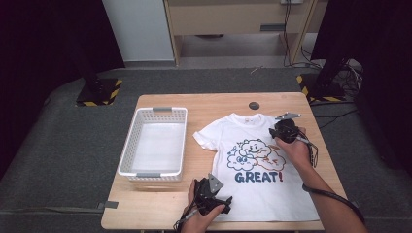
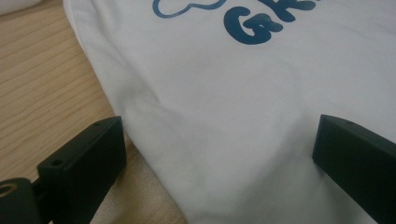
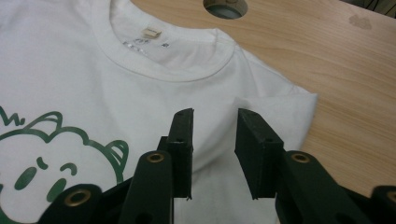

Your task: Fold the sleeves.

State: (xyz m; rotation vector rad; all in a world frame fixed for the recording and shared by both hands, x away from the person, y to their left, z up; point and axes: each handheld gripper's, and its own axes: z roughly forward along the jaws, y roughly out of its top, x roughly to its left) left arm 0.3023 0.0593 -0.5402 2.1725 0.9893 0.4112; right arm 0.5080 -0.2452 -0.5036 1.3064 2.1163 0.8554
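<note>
A white T-shirt (image 1: 252, 165) is laid flat, front up, on the right half of the wooden worktop (image 1: 160, 201), collar toward the far edge, hem at the near edge. Cartoon clouds in blue, green and orange are printed across the chest, with "GREAT!" in blue letters beneath. A white plastic basket (image 1: 131, 141) is set on the left half of the worktop, just beside the shirt's left sleeve and apart from it. A small round dark hole (image 1: 254, 105) is seen in the worktop beyond the collar. The left gripper (image 1: 214, 201) is held at the near-left corner of the shirt by the hem; in the left gripper view its jaws are spread wide, with the shirt's edge (image 2: 224, 140) lying between them and neither pad pressed on the cloth. The right gripper (image 1: 284, 130) is held over the shirt's right shoulder, close to the sleeve. In the right gripper view its jaws are parted by a narrow gap, poised just above the shoulder fabric (image 3: 215, 112) near the collar (image 3: 163, 65); no cloth is pinched between them, though a small raised fold is noted just ahead of one tip.
</note>
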